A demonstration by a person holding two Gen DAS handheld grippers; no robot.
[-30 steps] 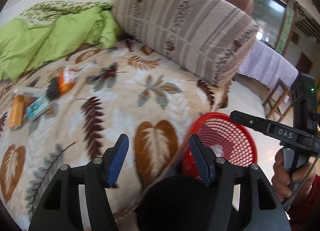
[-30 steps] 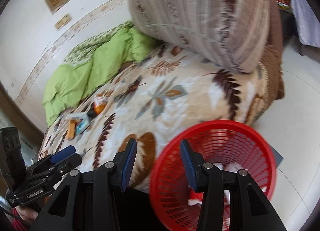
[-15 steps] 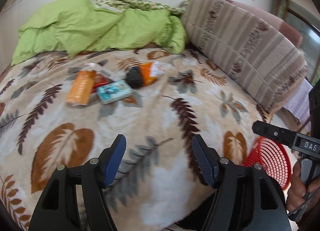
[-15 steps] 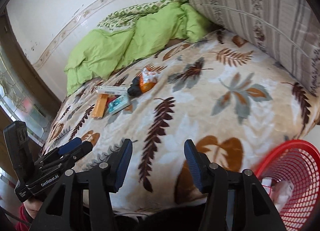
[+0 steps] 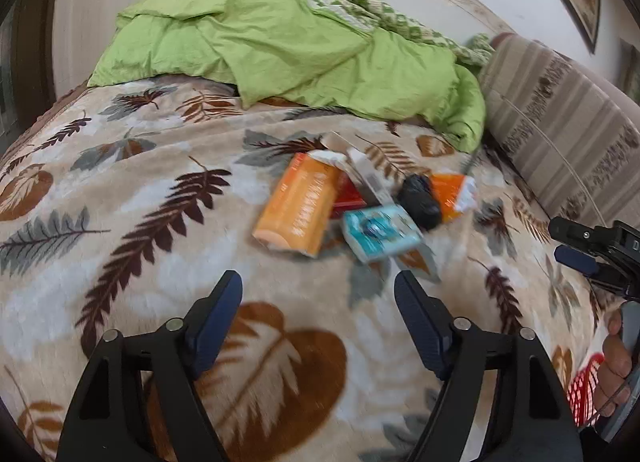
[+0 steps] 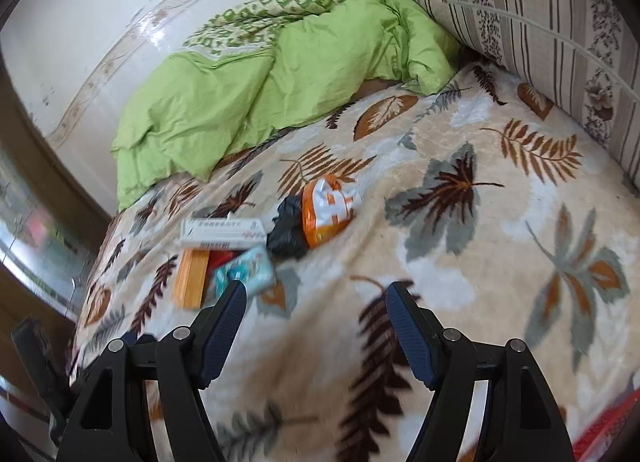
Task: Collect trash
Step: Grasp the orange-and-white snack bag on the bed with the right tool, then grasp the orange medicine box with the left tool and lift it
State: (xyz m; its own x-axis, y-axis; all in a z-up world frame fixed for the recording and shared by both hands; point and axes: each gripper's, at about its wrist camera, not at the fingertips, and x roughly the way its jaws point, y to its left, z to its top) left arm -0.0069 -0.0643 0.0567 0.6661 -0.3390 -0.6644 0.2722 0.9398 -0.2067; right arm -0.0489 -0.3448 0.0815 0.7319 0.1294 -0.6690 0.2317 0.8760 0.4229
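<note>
Two sets of fingers, both empty and both with jaws opening as I write: left gripper (image 5: 318, 320) and right gripper (image 6: 316, 320) each show only bedspread between the blue pads.

Key relation: the trash pile lies ahead of and above the left fingers in the left wrist view, just beyond the gap and slightly toward the right pad. In the right wrist view the same pile sits ahead and off to the left, with the teal packet (image 6: 244, 271) partly hidden behind my left-side pad. I judge the left gripper better centred on the boxes and the right gripper better placed for the wrapper end, though neither touches anything yet.

Items, near to far from the left fingers:
- teal packet (image 5: 380, 233), flat, nearest, lying crosswise.
- orange box (image 5: 298, 209), long axis running away from me, tilted slightly right; a grasp across its short width looks feasible.
- red item (image 5: 348, 196), mostly covered by the boxes; cannot tell what it is.
- white carton (image 5: 366, 174), long and thin, resting on the others at an angle.
- black wad (image 5: 420, 202), crumpled, soft-looking.
- orange-and-white wrapper (image 5: 454, 194), crinkled, touching the wad.

All rest on the leaf-print bed (image 5: 160, 262). Red basket (image 5: 582, 386) shows at the lower right edge, beside the bed.
</note>
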